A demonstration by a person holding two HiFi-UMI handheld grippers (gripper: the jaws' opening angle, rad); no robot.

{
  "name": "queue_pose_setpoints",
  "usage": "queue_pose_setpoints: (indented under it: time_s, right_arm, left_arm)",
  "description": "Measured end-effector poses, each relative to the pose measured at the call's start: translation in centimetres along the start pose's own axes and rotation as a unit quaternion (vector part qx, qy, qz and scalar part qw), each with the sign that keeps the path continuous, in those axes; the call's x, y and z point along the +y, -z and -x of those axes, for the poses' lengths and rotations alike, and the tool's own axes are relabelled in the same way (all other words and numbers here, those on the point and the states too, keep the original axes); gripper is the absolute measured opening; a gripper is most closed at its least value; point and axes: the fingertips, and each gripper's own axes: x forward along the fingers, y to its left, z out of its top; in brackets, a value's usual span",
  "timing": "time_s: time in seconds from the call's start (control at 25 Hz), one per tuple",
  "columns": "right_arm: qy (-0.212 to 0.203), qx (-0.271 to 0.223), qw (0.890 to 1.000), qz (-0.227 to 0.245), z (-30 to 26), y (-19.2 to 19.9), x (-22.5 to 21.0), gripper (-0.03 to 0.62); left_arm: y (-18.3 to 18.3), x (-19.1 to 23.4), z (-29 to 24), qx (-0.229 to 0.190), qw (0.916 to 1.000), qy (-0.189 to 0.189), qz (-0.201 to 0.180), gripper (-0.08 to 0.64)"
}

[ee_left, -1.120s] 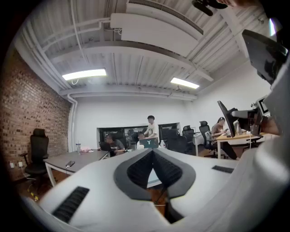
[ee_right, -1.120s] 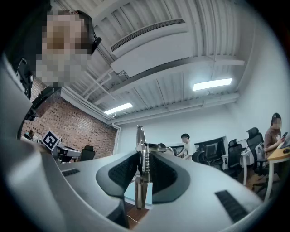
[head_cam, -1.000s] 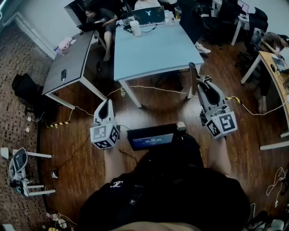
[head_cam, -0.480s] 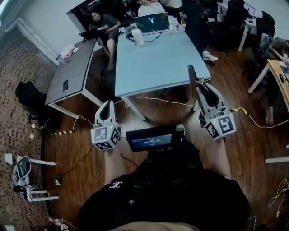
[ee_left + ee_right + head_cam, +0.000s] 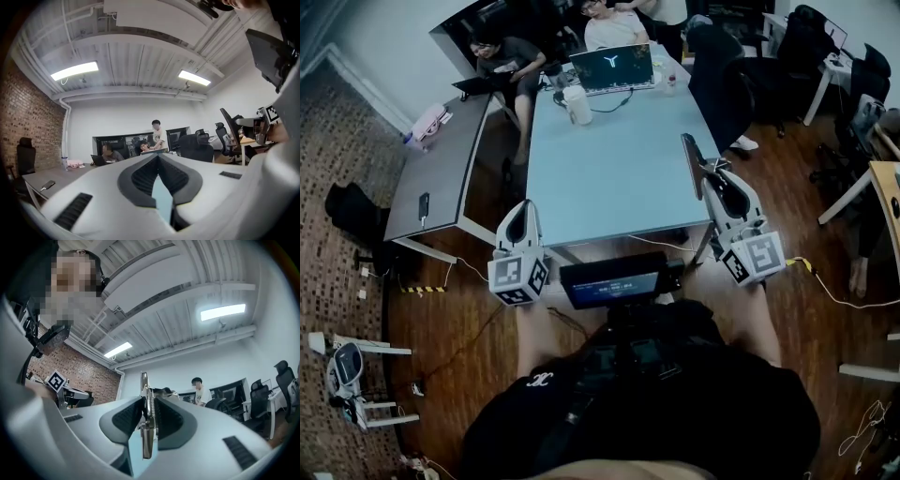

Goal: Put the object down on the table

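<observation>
**Metal object held at corner of worktop, not yet set down**

The metal object (image 5: 146, 439), a thin flat strip with a coiled spring along one side, is clamped edge-on between the fingers of the right gripper (image 5: 705, 175). It is seen at about 2 o'clock in the head view, standing past the fingertips. It is carried over the near right corner of the pale blue worktop (image 5: 619, 159), and no contact with the surface can be seen. The left gripper (image 5: 523, 210), at 9 o'clock, is held with its fingers closed on nothing.

A drop is judged the main risk. If the strip is released from a height or this close to the corner, it could bounce or slide off onto the wooden floor. The laptop (image 5: 613, 67) and cup (image 5: 577, 105), at 12 o'clock on the far end, are well apart from it and little threatened.

The spring, the narrow edge-on grip and the strip's upright stance are shown only by the right gripper view, which is tilted toward the ceiling and shows almost nothing of the worktop. The position over the corner is given only by the head view, where height above the surface cannot be judged.
</observation>
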Motion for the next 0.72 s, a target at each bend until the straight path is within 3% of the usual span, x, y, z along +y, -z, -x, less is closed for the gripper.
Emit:
queue_pose_setpoints:
  time_s: [0.32,0.56,0.72]
  right_arm:
    - [-0.036,0.030,0.999,-0.020,-7.3,3.9,-3.1,0.082]
    - [-0.012,0.069,0.997,-0.035,-10.8,8.3,-3.7,0.083]
    - [-0.008,0.121,0.991,-0.055,-13.4,13.6,-3.6,0.083]
  left_arm:
    - [1.1,0.4,-6.8,0.018,0.9998,-0.005,0.008,-0.005]
    - [2.1,2.9,-9.7,0.036,0.9993,-0.001,0.012,-0.005]
    - [2.8,5.1,-11.2,0.040,0.9990,-0.008,0.019,-0.005]
